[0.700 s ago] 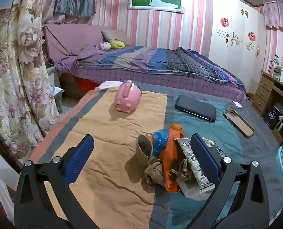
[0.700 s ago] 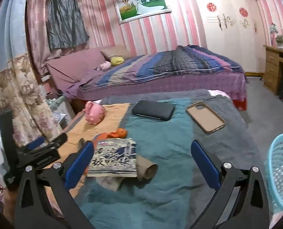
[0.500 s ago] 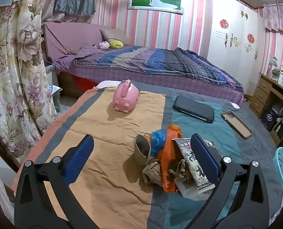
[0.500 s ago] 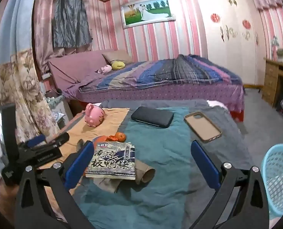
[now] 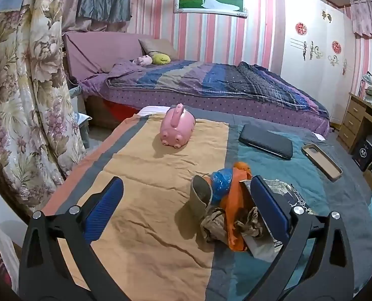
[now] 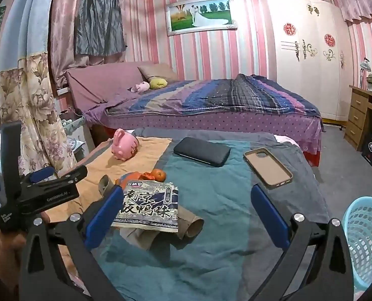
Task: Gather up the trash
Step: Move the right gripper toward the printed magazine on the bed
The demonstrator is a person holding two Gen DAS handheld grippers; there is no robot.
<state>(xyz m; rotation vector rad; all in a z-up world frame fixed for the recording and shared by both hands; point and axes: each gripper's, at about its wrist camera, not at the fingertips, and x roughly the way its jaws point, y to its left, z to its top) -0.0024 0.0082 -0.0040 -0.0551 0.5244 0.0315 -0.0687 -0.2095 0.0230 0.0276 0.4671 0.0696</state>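
Left wrist: hand-held gripper point(image 5: 186, 204) tilted down, open

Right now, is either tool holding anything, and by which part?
Nothing is held. Left tool and right tool are both open, above the trash pile, touching none of it.

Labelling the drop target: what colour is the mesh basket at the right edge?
Light blue basket; clearest in the right wrist view.

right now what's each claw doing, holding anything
left claw: open, holding nothing, beside the trash pile.
right claw: open, holding nothing, above the printed snack packet.
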